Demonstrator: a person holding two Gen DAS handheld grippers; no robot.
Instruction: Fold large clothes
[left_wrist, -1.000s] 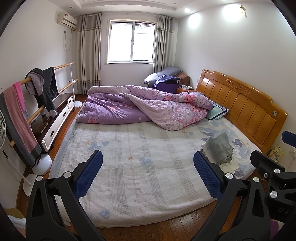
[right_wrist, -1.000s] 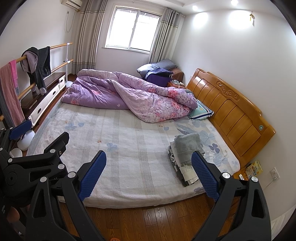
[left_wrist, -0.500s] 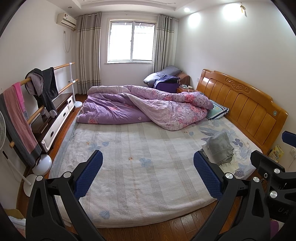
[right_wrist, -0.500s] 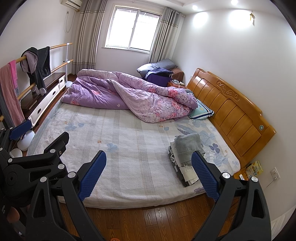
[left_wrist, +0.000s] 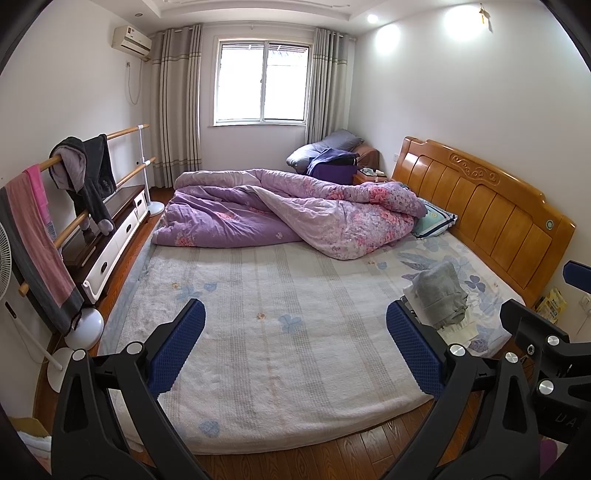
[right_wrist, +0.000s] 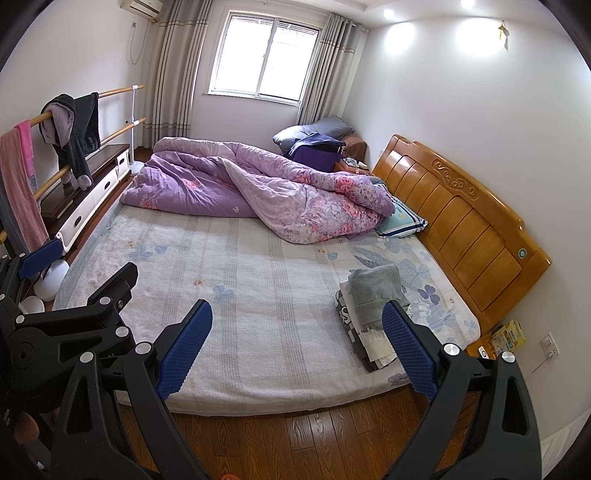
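Both the left tool (left_wrist: 295, 347) and right tool (right_wrist: 297, 349) gape wide and empty over the bed's pale floral sheet (left_wrist: 258, 314), the stack of folded clothes topped by a grey garment (right_wrist: 373, 295) lying ahead-right, fitting either a finished pile or more folding to come.

Both views off bedside, facing bed (left_wrist: 280, 332), side by side

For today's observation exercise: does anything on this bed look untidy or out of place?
Yes. The purple floral quilt lies bunched across the far side of the bed, unfolded. The clothes pile near the headboard leans unevenly, with a grey garment slumped on top.
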